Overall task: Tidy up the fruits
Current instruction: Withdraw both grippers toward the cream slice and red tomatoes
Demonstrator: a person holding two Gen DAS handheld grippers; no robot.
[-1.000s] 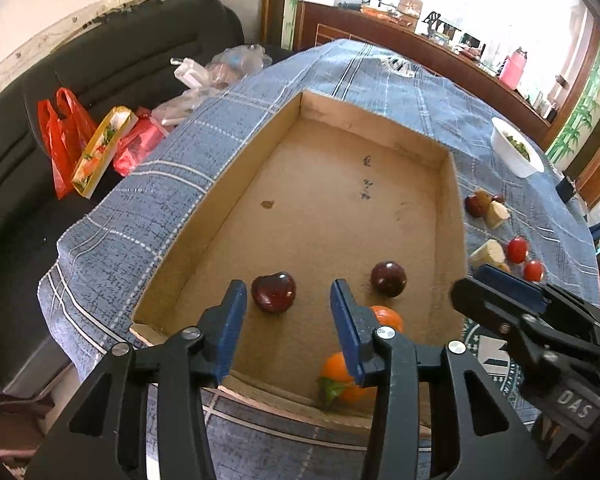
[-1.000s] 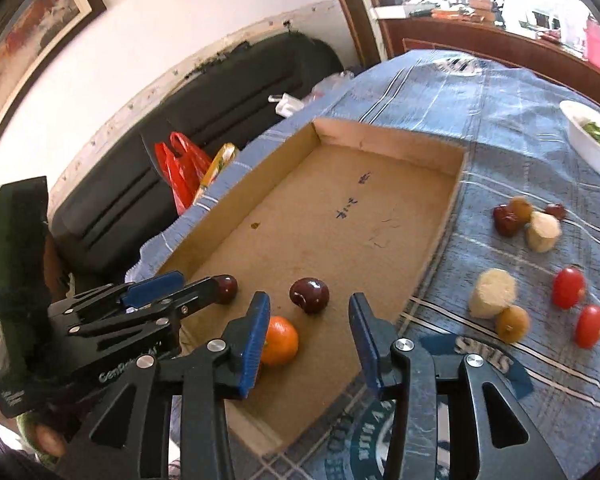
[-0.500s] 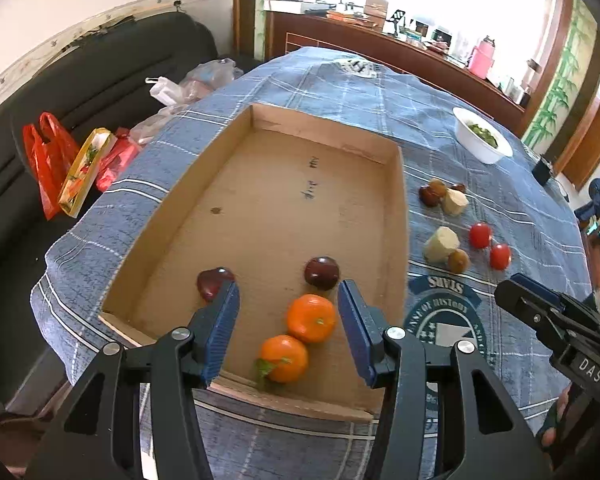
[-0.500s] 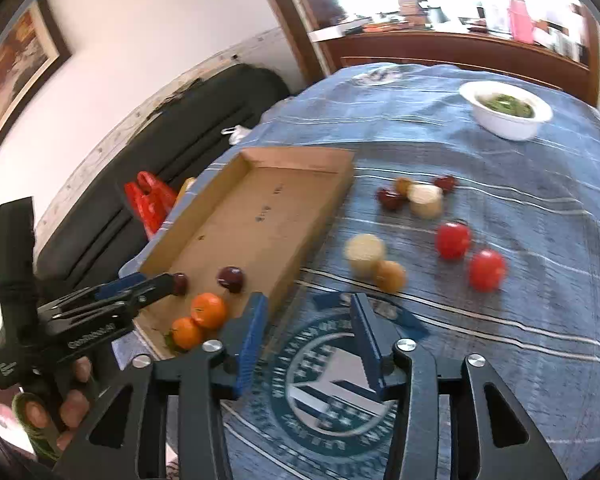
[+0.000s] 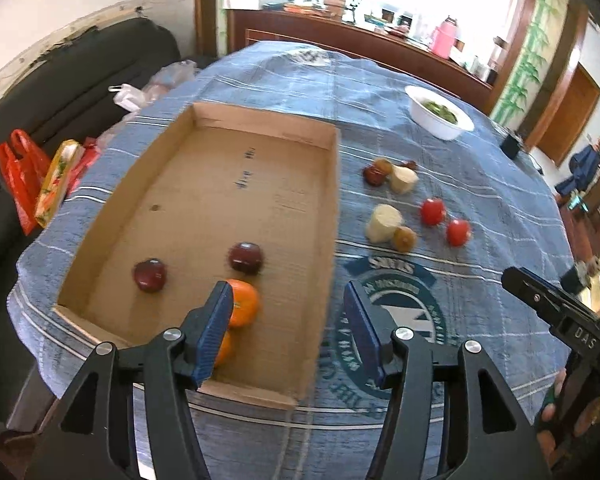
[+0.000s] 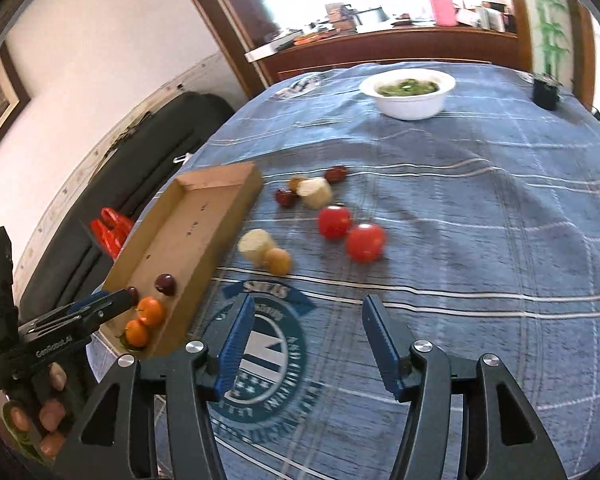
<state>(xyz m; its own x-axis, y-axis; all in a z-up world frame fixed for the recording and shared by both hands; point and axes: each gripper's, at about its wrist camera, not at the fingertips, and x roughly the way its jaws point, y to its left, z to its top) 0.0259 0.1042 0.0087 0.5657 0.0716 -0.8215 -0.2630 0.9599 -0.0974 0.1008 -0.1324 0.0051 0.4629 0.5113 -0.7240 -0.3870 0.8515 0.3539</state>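
Blue checked cloth covers the worktop (image 6: 480,240), and its folds could let round fruit roll. The cardboard tray (image 5: 204,208) already holds two oranges (image 5: 242,304) and two dark plums (image 5: 245,258); its low wall could be knocked by a careless reach. Two red tomatoes (image 6: 350,232) lie loose beside pale chunks, well apart from the tray. Both the right gripper (image 6: 306,346) and left gripper (image 5: 288,332) hang with fingers spread, grasping nothing; a hard squeeze could bruise a tomato.

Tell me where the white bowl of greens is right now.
The white bowl sits at the far side of the table in the right wrist view, beyond the two tomatoes and outside the cardboard box.
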